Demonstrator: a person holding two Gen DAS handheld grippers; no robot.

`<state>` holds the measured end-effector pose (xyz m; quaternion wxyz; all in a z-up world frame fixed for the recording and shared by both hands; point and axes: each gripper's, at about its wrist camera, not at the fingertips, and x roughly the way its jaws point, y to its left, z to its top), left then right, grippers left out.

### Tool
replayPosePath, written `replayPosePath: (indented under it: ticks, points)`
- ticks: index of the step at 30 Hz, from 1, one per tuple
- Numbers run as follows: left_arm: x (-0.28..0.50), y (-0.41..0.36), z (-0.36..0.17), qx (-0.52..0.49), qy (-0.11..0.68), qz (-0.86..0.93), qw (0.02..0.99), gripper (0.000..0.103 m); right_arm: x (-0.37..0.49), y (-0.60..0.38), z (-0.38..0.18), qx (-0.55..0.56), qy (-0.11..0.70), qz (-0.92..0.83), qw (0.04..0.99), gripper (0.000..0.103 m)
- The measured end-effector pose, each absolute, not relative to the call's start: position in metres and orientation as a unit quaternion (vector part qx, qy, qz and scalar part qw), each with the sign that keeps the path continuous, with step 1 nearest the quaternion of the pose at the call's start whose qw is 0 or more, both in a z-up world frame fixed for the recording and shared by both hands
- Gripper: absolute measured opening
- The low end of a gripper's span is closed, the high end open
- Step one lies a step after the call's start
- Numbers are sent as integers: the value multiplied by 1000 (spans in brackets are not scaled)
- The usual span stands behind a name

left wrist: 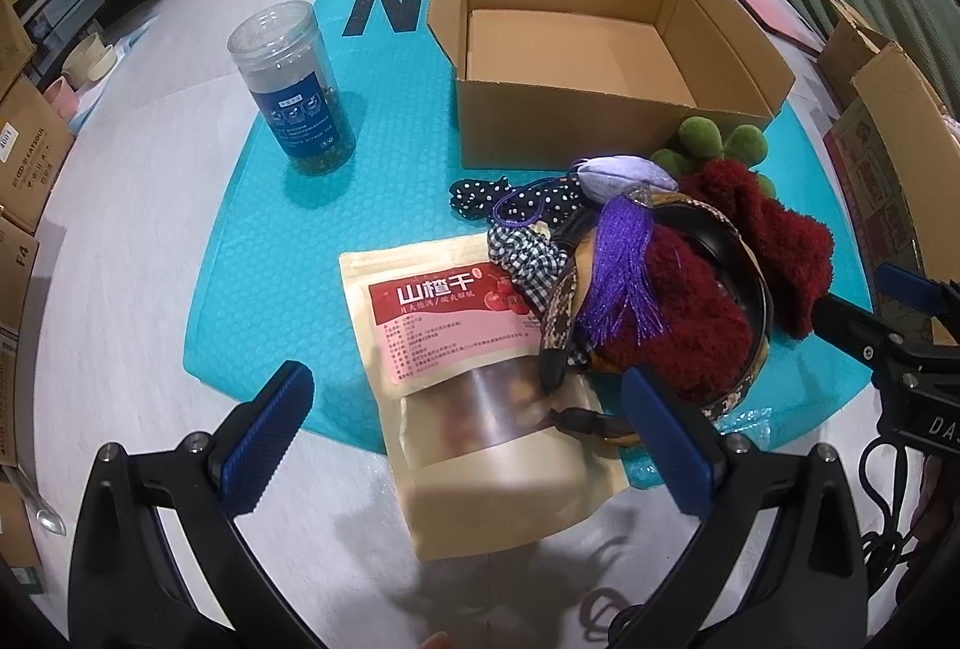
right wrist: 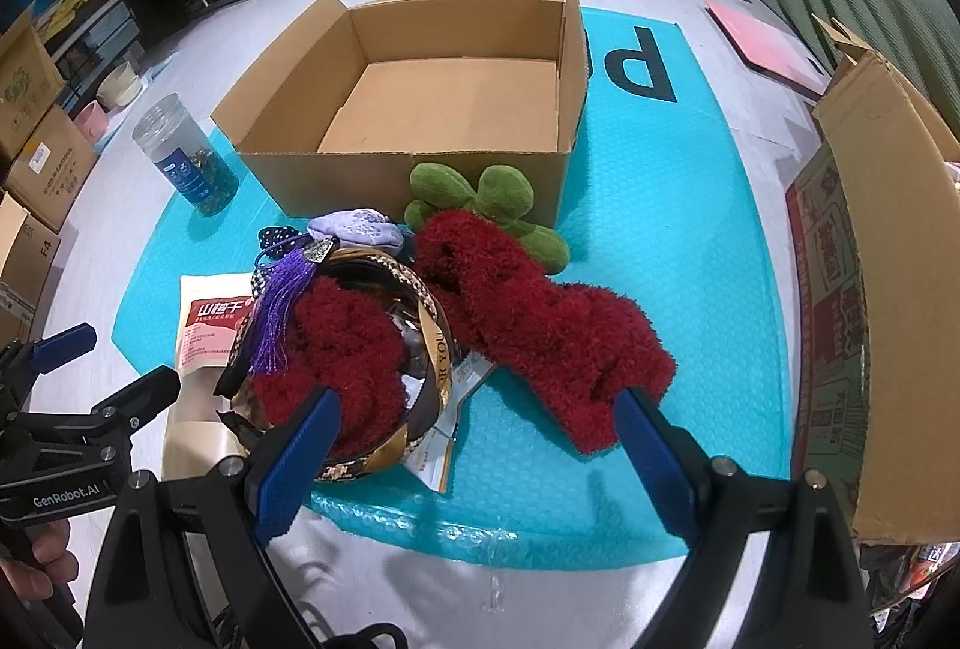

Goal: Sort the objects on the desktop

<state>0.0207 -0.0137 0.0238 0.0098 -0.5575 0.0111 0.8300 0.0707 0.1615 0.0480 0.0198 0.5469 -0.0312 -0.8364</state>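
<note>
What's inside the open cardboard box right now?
The cardboard box shows only its bare brown floor; nothing lies in it. The strip just behind its near wall is hidden in both views, so something flat there cannot be ruled out.

Item count: one open cardboard box (right wrist: 420, 109); one clear plastic jar (left wrist: 292, 88); one snack pouch (left wrist: 474, 379); two dark red fuzzy socks (right wrist: 540, 313); one green plush toy (right wrist: 486, 205); one lavender sachet with purple tassel (right wrist: 354, 232).
</note>
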Motion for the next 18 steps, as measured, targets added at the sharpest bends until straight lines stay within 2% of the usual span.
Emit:
replayPosePath:
  ticks: [18]
  points:
    - [21, -26, -1, -588, -33, 808, 18, 103, 69, 158, 27, 568, -48, -821, 35, 93]
